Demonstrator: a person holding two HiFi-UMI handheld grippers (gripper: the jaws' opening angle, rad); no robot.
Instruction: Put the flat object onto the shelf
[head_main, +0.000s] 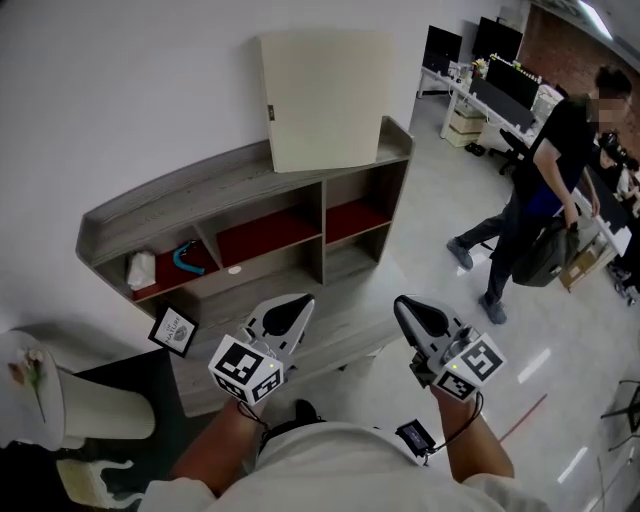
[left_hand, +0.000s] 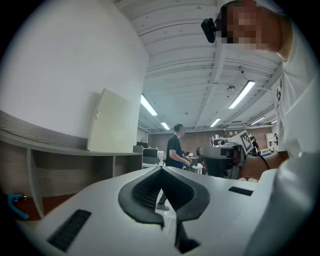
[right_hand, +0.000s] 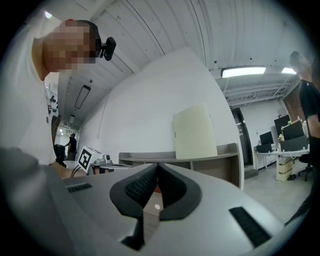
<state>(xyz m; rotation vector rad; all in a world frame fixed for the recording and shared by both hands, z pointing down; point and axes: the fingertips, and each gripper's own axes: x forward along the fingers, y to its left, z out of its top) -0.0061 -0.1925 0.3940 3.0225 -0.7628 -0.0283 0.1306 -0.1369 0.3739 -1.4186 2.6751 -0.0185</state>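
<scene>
Your left gripper (head_main: 296, 306) is closed: in the left gripper view (left_hand: 161, 170) its two dark pads meet at the tips and nothing sits between them. Your right gripper (head_main: 405, 305) is closed in the same way, its jaws tip to tip and empty in the right gripper view (right_hand: 157, 165). You hold the two side by side, apart from each other, both pointing at the shelf (head_main: 200, 190).

Just ahead of both tips lies the shelf's lowest grey board. Down and to the left of your left gripper, a small framed card (head_main: 172, 330) leans against the shelf's front. Further ahead is the row of red-backed compartments. The one off to the left of your left gripper holds a white lump (head_main: 141, 268) and, beside it, a teal hook (head_main: 188, 258) (left_hand: 15, 205).

Beyond that, on the shelf's top board (left_hand: 45, 140) (right_hand: 150, 156), stands the flat panel (head_main: 325, 100). This cream sheet is upright on its lower edge, with its back against the white wall (head_main: 120, 80). It stands ahead of the gap between your grippers, up and left of your left gripper's tips (left_hand: 112, 122) and up and right of your right gripper's tips (right_hand: 195, 132). Neither gripper touches it.

Far off to the right of your right gripper, a person (head_main: 545, 190) in dark clothes walks across the glossy floor. Behind them are desks (head_main: 470, 95) with monitors (head_main: 497, 40).
</scene>
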